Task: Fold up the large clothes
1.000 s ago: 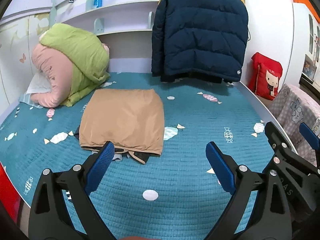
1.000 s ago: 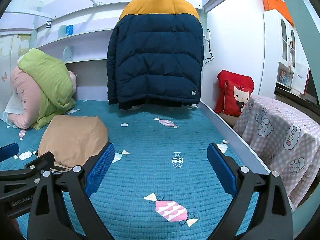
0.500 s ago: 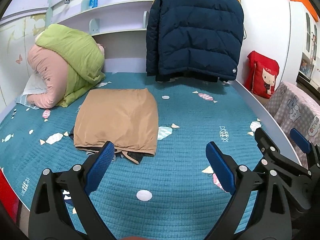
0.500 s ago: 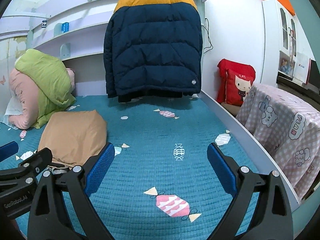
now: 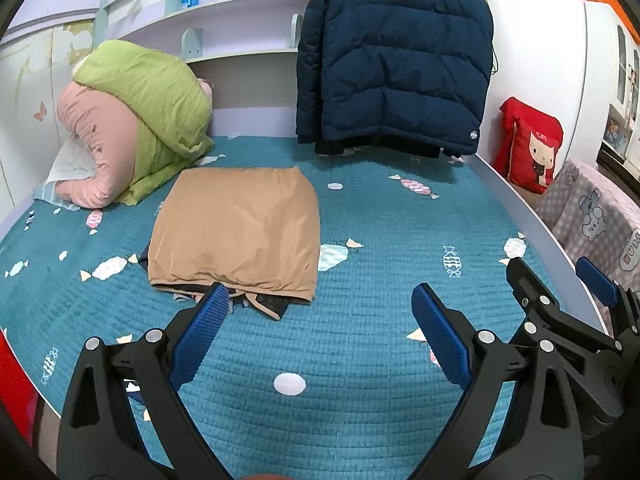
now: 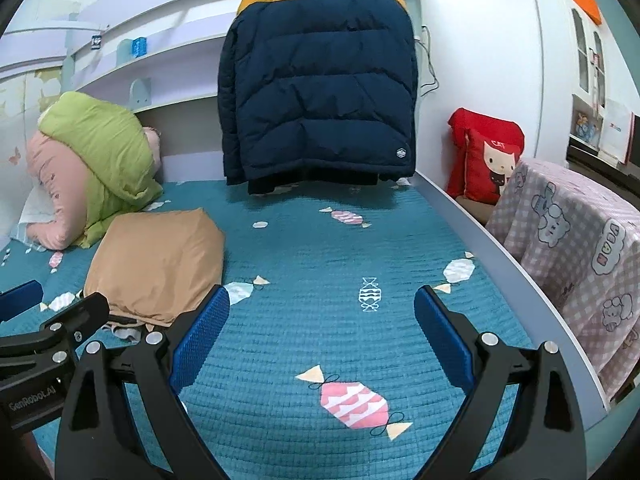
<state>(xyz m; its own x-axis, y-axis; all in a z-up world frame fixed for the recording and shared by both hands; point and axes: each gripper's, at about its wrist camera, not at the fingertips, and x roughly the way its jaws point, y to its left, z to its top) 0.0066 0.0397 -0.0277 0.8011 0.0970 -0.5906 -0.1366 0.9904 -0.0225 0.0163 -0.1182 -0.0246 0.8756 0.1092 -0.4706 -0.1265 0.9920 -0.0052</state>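
On the teal bed [image 5: 360,344]: a tan folded garment [image 5: 236,232], both grippers empty above it.

Left of frame centre, the garment lies lengthwise away from the camera, just beyond the left gripper [image 5: 316,320], fingers wide apart; the right gripper [image 6: 322,320], equally spread and holding nothing, sits farther right, so the left is nearer.

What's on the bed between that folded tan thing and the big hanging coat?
In the left wrist view, only teal bedspread between the folded tan garment and the hanging navy-and-yellow puffer jacket.
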